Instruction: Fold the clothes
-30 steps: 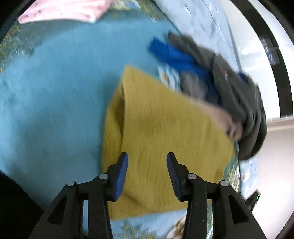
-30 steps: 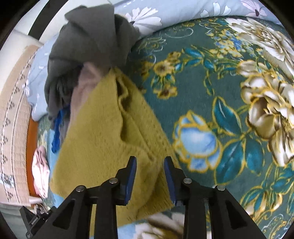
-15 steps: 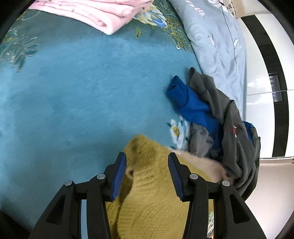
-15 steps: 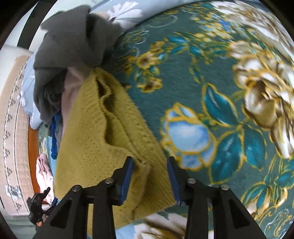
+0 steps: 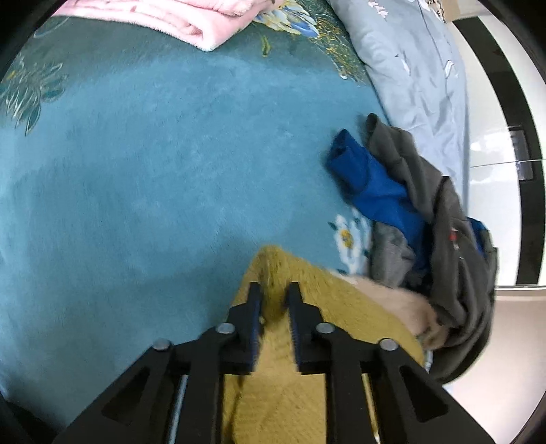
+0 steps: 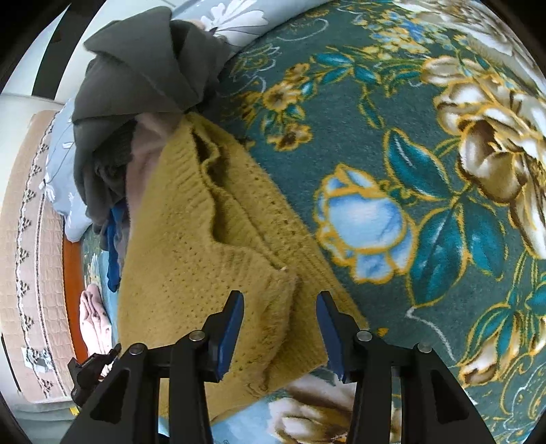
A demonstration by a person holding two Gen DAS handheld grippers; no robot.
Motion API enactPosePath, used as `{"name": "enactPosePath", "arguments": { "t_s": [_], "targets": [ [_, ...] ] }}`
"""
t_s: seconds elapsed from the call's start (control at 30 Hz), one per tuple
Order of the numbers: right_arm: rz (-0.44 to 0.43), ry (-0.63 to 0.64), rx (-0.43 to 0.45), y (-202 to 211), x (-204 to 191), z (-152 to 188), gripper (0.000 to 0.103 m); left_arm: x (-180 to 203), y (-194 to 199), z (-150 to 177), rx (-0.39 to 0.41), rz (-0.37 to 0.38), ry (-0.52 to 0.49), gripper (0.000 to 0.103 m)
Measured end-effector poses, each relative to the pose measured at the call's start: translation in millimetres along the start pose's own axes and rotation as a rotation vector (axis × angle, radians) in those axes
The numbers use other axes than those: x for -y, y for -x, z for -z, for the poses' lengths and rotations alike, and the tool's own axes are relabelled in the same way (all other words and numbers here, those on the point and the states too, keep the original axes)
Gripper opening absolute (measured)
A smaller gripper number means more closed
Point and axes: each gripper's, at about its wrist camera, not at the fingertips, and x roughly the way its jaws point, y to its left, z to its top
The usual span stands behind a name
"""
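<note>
In the left wrist view the left gripper is seen low in the centre of the frame, its jaws drawn close together and pinched on a raised corner of the mustard knitted sweater, which fills the lower middle of the frame beneath the black finger arms. In the right wrist view the right gripper is held low in the centre with its jaws spread wide; a folded edge of the mustard knitted sweater lies between the blue pads, and nothing is clamped.

The sweater is laid on a teal floral blanket, plain teal across the left of the left wrist view. A pile of unfolded clothes is seen at the right of that view, just beside the sweater: a dark grey garment lies over a blue garment, with a pale pink piece at the sweater's edge. A folded pink garment is placed at the upper left, and a light blue-grey quilt runs along the upper right. A white wall is seen at the far right.

The sweater's lower part is cut off by the frame edge and the finger arms, and parts of the left wrist view are blurred
</note>
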Motion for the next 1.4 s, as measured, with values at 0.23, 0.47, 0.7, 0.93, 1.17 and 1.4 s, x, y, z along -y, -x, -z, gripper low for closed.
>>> {"name": "enactPosePath", "arguments": {
  "t_s": [0.23,0.47,0.7,0.93,1.17,1.4],
  "targets": [
    [0.022,0.002,-0.023,-7,-8,7,0.048,5,24,45,-0.05,-0.011,-0.071,0.039],
    [0.018,0.017,-0.017,-9,-17,10,0.048,0,19,94,-0.169,-0.093,-0.09,0.042],
    [0.024,0.014,-0.03,-16,-11,15,0.048,-5,15,121,-0.236,-0.103,-0.083,0.043],
    [0.009,0.006,-0.046,-25,-14,18,0.048,1,5,133,-0.24,-0.074,-0.103,0.041],
    [0.007,0.0,-0.043,-35,-15,26,0.048,0,3,133,-0.221,-0.107,-0.113,0.025],
    [-0.021,-0.012,-0.057,-31,-23,19,0.013,7,13,135,-0.216,-0.098,-0.159,0.011]
  ]
}}
